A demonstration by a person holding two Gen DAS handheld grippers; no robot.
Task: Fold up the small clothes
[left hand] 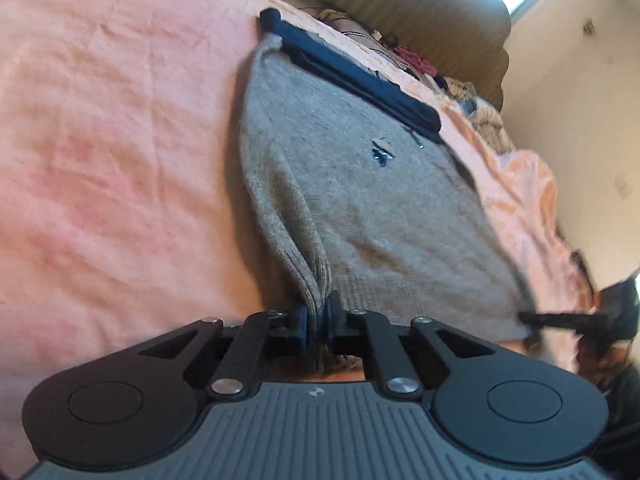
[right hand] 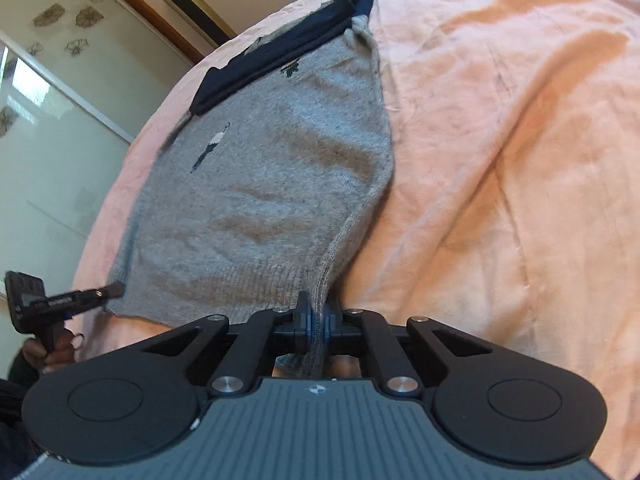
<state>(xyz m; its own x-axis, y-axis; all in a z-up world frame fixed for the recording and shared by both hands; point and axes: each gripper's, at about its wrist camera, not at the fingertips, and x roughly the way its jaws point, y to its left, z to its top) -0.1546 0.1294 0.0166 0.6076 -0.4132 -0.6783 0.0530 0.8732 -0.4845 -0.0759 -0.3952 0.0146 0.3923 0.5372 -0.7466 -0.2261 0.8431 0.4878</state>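
A small grey knit sweater [left hand: 360, 200] with a dark navy band [left hand: 348, 68] at its far end lies flat on a pink sheet [left hand: 100, 160]. My left gripper [left hand: 318, 320] is shut on the sweater's near left hem corner, which rises in a pinched fold. In the right wrist view the same sweater [right hand: 260, 200] with its navy band [right hand: 280, 48] shows, and my right gripper [right hand: 318, 322] is shut on the near right hem corner. Each gripper appears at the edge of the other's view: the right gripper [left hand: 532, 322] and the left gripper [right hand: 114, 290].
The pink sheet [right hand: 500, 160] covers a bed that spreads wide on both sides. Clutter [left hand: 416, 60] and a striped curtain [left hand: 400, 8] lie beyond the far edge. A wall panel with flower stickers [right hand: 60, 80] stands to the left in the right wrist view.
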